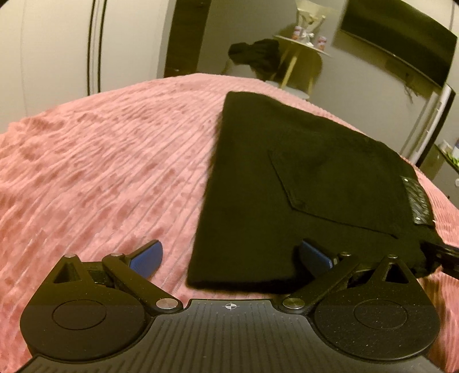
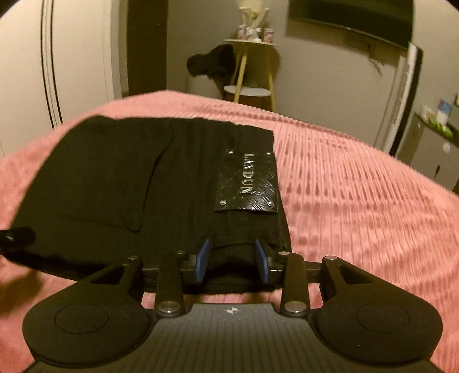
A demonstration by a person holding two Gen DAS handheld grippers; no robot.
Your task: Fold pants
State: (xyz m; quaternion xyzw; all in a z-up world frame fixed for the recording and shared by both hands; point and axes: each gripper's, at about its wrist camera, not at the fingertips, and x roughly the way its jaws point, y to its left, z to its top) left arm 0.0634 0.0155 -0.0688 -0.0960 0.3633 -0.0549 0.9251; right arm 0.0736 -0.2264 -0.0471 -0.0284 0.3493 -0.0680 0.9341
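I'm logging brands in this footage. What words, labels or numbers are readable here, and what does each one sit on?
"LANDUN": raised letters on the glossy black patch riveted to the waistband of the folded black pants, read sideways in the right wrist view.
The same patch in the left wrist view: too oblique to read.
Small jars on the yellow side table: labels too blurred to read.
Nothing else is legible.

Pink ribbed blanket (image 1: pixel 100 160) fills lower frame. Upper centre: round side table (image 2: pixel 251 43) with small jars (image 2: pixel 269 36), dark clothes heap (image 2: pixel 213 61) left of it. Wall TV (image 2: pixel 352 17) upper right.
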